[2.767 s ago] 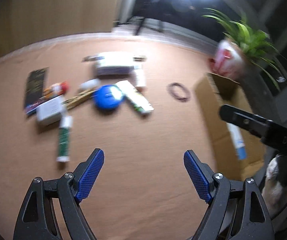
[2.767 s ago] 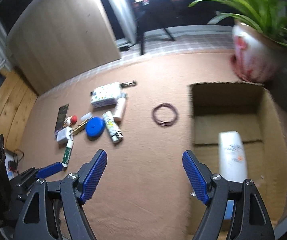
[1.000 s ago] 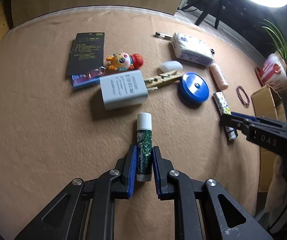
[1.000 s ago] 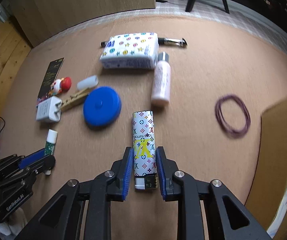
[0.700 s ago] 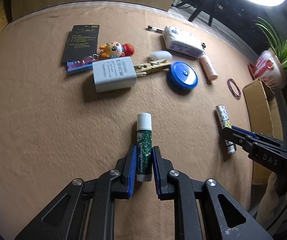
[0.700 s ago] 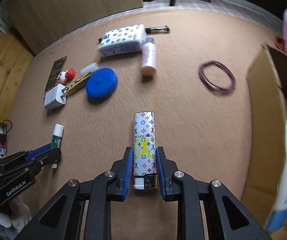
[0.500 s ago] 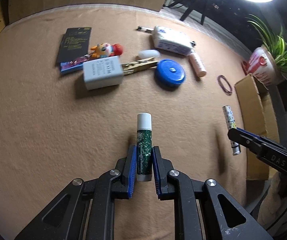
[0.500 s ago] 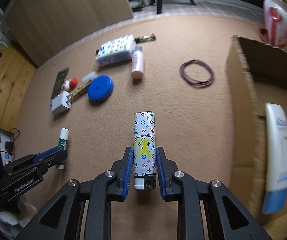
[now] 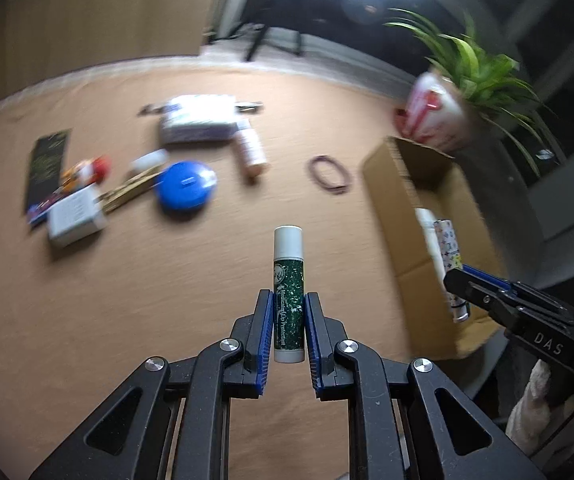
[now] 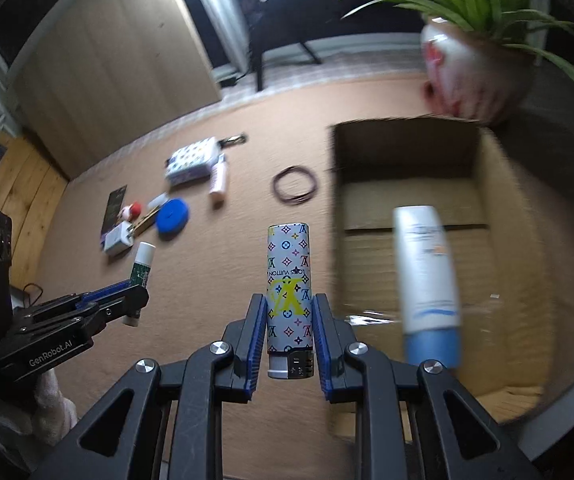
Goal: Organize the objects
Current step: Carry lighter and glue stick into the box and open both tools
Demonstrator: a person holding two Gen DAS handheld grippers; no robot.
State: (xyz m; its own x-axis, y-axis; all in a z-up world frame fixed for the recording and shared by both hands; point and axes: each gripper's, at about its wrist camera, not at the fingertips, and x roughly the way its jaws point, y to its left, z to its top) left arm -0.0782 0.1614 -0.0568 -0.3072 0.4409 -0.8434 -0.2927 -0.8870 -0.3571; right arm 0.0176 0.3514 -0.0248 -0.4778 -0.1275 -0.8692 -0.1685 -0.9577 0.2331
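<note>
Left wrist view, from left to right: a black card (image 9: 45,168) lies at the far left of the tan felt table (image 9: 127,300), with a small red-capped figure (image 9: 89,168) just beside it, then a white charger (image 9: 75,220) touching a wooden clothespin (image 9: 131,194). A blue round disc (image 9: 185,190) sits next to the clothespin, with a patterned pouch (image 9: 197,122) and a pale small bottle (image 9: 251,150) behind it. In the middle, the left gripper (image 9: 289,322) pinches a green lip balm (image 9: 288,280) by its lower half, the white cap pointing away, the stick lifted clear of the felt. Further right lies a ring of dark hair ties (image 9: 329,174), then an open cardboard box (image 9: 403,216), and a potted plant (image 9: 443,116) just behind the box.

Right wrist view, left to right: the left gripper appears at the left edge with the balm. In the centre the right gripper (image 10: 289,330) is clamped on a monogram-printed lighter (image 10: 289,280), held above the felt just beside the box's near wall. Inside the box lies a white tube with a blue cap (image 10: 425,276).
</note>
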